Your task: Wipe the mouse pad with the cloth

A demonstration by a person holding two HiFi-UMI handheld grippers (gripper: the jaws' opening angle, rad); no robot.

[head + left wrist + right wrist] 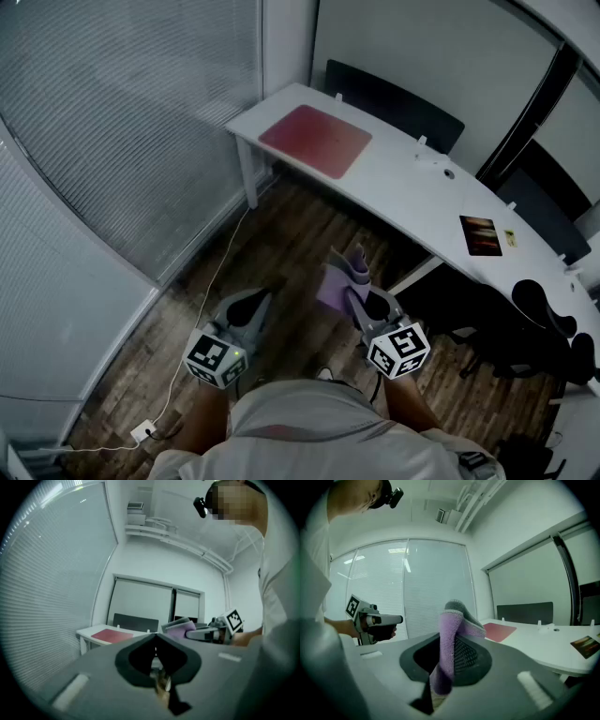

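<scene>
A red mouse pad (316, 140) lies flat near the left end of the white desk (412, 197); it also shows in the left gripper view as the mouse pad (111, 635) and in the right gripper view as the mouse pad (499, 631). My right gripper (354, 284) is shut on a purple and grey cloth (339, 279), held over the floor well short of the desk. The cloth (451, 641) stands up between the jaws. My left gripper (255, 307) is shut with nothing in it, level with the right one.
A dark chair (394, 101) stands behind the desk. On the desk lie a dark card (480, 234) and small white items (433, 161). More black chairs (548, 328) are at the right. A white cable and plug (145, 431) run over the wooden floor. Blinds (112, 122) cover the left wall.
</scene>
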